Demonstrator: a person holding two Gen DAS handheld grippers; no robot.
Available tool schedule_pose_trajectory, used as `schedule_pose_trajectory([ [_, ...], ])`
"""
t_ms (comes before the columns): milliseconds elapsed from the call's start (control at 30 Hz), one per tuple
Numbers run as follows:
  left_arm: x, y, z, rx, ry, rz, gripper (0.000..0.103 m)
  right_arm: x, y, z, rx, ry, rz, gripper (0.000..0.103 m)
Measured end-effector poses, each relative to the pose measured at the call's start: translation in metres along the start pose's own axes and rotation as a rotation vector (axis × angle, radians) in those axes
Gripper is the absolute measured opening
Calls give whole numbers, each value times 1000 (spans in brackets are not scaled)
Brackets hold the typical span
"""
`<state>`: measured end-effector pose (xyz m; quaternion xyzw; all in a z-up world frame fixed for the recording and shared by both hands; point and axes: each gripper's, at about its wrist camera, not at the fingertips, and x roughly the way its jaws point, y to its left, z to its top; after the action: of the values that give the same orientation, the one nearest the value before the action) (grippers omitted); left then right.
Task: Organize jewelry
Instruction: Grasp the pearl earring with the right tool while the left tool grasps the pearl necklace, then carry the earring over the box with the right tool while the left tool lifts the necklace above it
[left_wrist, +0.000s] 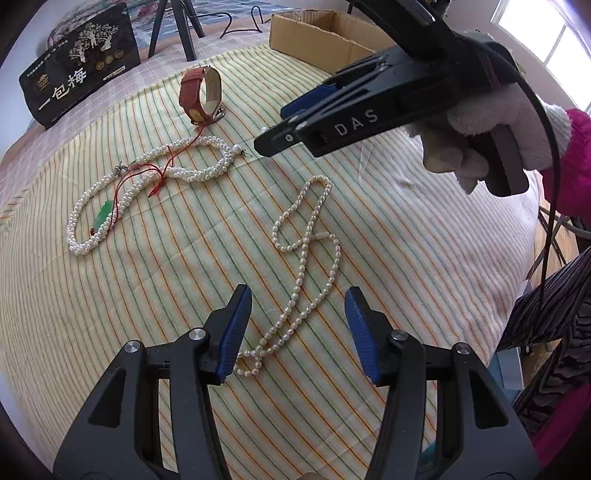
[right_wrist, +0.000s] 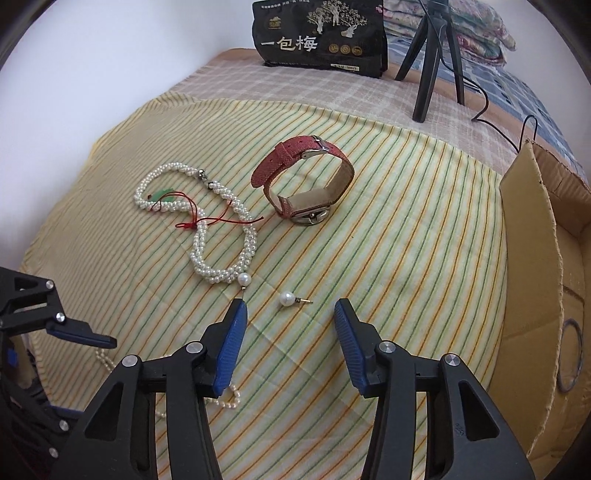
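Observation:
My left gripper (left_wrist: 298, 295) is open and empty, just above the near end of a thin pearl strand (left_wrist: 306, 258) on the striped cloth. A thick twisted pearl necklace (left_wrist: 155, 184) with a green pendant and red cord lies farther left, also in the right wrist view (right_wrist: 210, 225). A red-strap watch (left_wrist: 201, 94) stands beyond it and shows in the right wrist view (right_wrist: 306, 177). My right gripper (right_wrist: 288, 310) is open and empty, a pearl earring (right_wrist: 290, 299) lying on the cloth between its fingertips. In the left wrist view the right gripper (left_wrist: 273, 136) hovers at upper right.
A cardboard box (right_wrist: 535, 258) stands at the right edge of the cloth, with a metal ring (right_wrist: 570, 354) against its wall. A black snack bag (right_wrist: 321, 37) and a black tripod (right_wrist: 432, 55) stand at the back. The striped cloth (left_wrist: 406, 258) covers a bed.

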<state>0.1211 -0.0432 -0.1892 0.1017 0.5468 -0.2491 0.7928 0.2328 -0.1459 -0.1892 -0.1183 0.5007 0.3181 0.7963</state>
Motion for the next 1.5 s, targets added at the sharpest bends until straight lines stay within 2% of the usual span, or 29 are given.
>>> schedule_pose_trajectory([
  [67, 4, 0, 0, -1, 8, 7, 54, 3, 1, 1, -4, -1, -5, 46],
  [300, 18, -4, -1, 33, 24, 46, 49, 8, 4, 4, -27, 4, -31, 29],
  [433, 18, -6, -2, 30, 16, 60, 36, 7, 6, 4, -45, 5, -43, 22],
  [500, 16, -7, -3, 30, 13, 67, 26, 8, 9, 4, -58, 6, -51, 17],
  [567, 17, -5, -1, 26, 11, 70, 9, 8, 11, 4, -69, 6, -60, 17],
  [633, 18, -2, 1, 22, 10, 71, 7, 8, 12, 3, -76, 5, -66, 17],
  [1000, 4, 15, 6, -59, -16, 45, 6, 2, 14, 1, -76, -13, -61, 17],
  [1500, -29, 15, 21, -110, -110, 41, 6, -26, 13, -5, -76, -48, -71, 17],
])
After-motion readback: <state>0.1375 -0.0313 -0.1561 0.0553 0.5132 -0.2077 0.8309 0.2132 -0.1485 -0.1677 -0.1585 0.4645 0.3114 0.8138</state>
